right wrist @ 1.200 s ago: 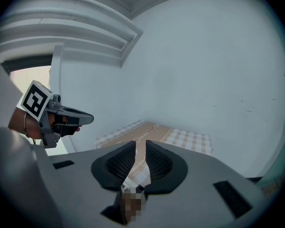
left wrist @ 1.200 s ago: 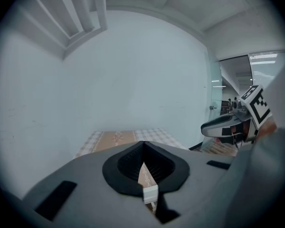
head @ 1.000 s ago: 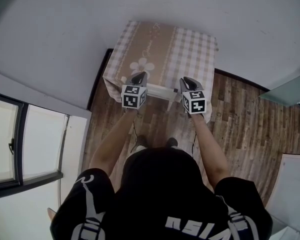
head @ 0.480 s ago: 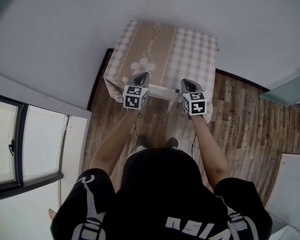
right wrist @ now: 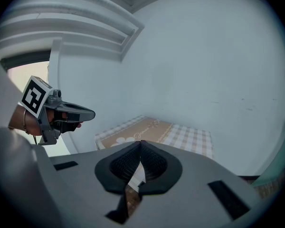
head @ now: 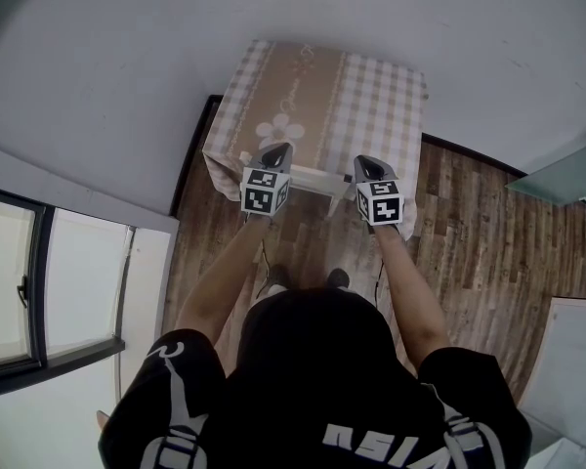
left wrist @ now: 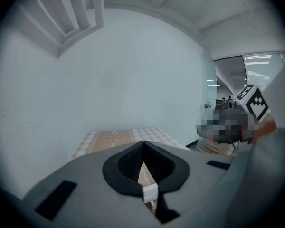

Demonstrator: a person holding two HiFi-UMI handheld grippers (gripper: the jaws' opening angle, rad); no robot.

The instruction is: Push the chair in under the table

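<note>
Nothing much has shifted in 1 second: left gripper (head: pixel 276 150) and right gripper (head: pixel 367 162), jaws fully shut on nothing, sit over the chair (head: pixel 317 177) back at the table's (head: pixel 371 96) near edge. Unclamped tips could slip off the rail; uneven pushing could skew the chair.

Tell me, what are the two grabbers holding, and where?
Both hold the chair's white top rail: left gripper near its left end, right gripper near its right end.
</note>
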